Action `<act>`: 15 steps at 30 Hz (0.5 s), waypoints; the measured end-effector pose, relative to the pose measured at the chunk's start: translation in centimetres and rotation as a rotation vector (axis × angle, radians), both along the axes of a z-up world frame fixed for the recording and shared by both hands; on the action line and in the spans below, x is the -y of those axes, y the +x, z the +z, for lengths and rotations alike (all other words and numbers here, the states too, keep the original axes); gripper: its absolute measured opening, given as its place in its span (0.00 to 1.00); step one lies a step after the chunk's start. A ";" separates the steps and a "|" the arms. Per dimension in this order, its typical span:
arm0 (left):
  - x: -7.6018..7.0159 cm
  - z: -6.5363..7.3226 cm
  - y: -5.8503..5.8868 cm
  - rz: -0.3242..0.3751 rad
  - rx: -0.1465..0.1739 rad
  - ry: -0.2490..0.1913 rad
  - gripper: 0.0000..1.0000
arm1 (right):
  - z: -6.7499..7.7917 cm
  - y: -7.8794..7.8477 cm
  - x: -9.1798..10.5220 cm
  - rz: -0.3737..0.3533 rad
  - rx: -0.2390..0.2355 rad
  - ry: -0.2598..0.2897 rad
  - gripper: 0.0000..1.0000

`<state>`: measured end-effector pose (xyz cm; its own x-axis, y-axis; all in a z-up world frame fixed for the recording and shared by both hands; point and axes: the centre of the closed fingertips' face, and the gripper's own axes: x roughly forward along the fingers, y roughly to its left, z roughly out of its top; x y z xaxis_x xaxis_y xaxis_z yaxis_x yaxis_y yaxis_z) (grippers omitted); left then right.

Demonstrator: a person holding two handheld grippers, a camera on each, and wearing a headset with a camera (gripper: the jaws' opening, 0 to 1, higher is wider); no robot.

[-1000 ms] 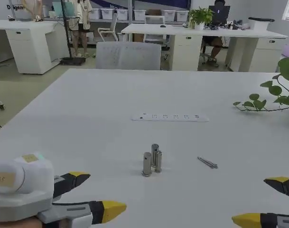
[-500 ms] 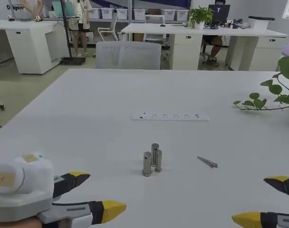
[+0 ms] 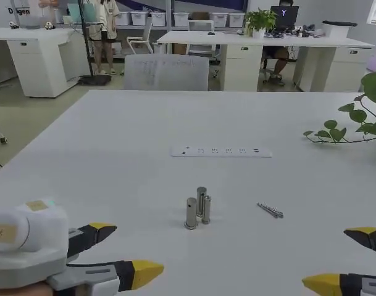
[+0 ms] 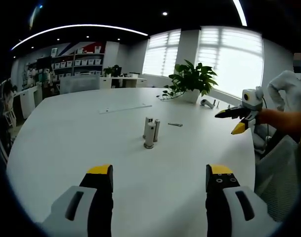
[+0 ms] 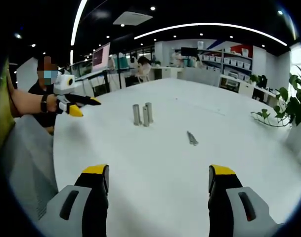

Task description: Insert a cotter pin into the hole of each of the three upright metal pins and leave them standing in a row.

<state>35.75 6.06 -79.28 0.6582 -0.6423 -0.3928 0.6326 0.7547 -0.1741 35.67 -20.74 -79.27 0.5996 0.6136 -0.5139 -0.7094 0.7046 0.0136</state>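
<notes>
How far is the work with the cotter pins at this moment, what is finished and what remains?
Done: nothing yet. The three metal pins stand upright, bunched together on the table, with nothing seen through them. In hand: nothing; the left gripper and right gripper are open and empty. Left: all three insertions; the cotter pins lie loose beside the metal pins.

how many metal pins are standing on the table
3, in a tight cluster left of the cotter pins: the front-left pin, the rear pin, and the right pin close beside it. None seems hidden.
</notes>
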 end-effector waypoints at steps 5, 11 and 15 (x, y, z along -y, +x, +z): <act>0.1 0.0 -0.1 -0.003 -0.001 0.002 0.76 | 0.0 0.0 0.1 -0.001 0.001 0.001 0.84; 0.1 0.1 0.0 -0.004 -0.001 0.004 0.76 | 0.2 0.1 0.0 0.000 0.004 0.003 0.84; 0.1 0.2 0.0 -0.005 0.001 0.006 0.75 | 0.3 0.2 0.1 -0.002 0.008 0.006 0.84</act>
<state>35.73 5.98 -79.05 0.6552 -0.6430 -0.3965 0.6364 0.7527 -0.1688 35.85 -20.81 -78.95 0.6046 0.6155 -0.5056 -0.7084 0.7057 0.0118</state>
